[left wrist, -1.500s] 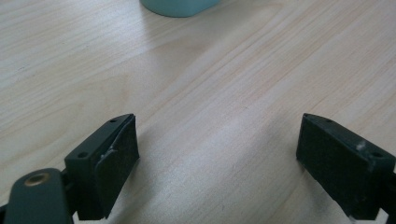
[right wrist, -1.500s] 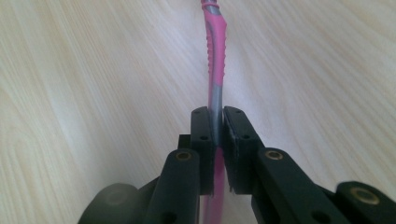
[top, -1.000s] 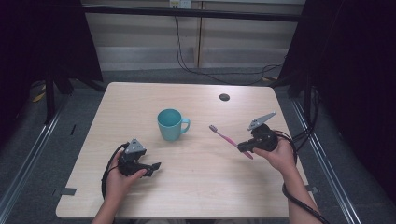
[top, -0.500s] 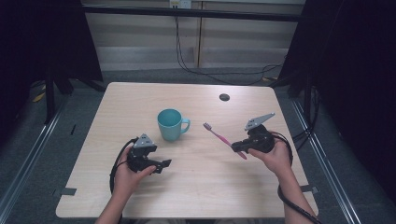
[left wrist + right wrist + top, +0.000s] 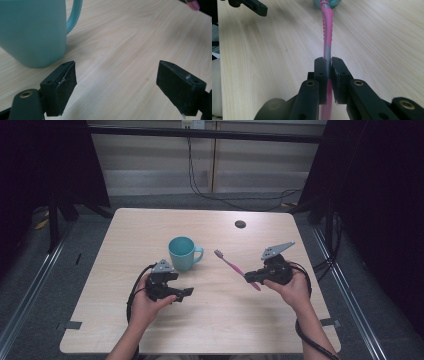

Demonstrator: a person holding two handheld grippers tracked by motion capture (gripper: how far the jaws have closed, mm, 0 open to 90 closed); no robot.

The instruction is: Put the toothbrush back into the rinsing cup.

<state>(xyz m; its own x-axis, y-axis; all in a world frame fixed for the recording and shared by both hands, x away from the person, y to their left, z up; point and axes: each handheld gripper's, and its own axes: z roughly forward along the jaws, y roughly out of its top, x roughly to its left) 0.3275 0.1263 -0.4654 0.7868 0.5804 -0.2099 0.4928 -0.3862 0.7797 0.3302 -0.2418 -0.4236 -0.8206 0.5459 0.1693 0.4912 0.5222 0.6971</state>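
Pale wood grain covers the bench [image 5: 150, 227], which stands on a grey floor before dark curtains. Over its right half, well short of the right edge, the pink toothbrush [image 5: 234, 266] is held off the surface, its handle clenched between the jaws of the right claw [image 5: 251, 278]; the right gripper view shows the pads squeezed tight on the grey part of the handle [image 5: 327, 61], bristle end pointing on toward the teal mug [image 5: 182, 253]. That mug stands upright near the middle of the bench, handle turned toward the toothbrush. Over the last second the left claw [image 5: 184, 293] has travelled from nearer the front edge up toward the mug and now sits just in front of it, jaws spread wide with nothing between them; in its own view the mug wall [image 5: 32, 32] looms just beyond the left pad [image 5: 67, 78]. The right claw has barely shifted. That approach suggests the left claw is coming to steady the mug, so the brush can be dropped in next. A small dark disc [image 5: 240, 224] lies near the far edge.
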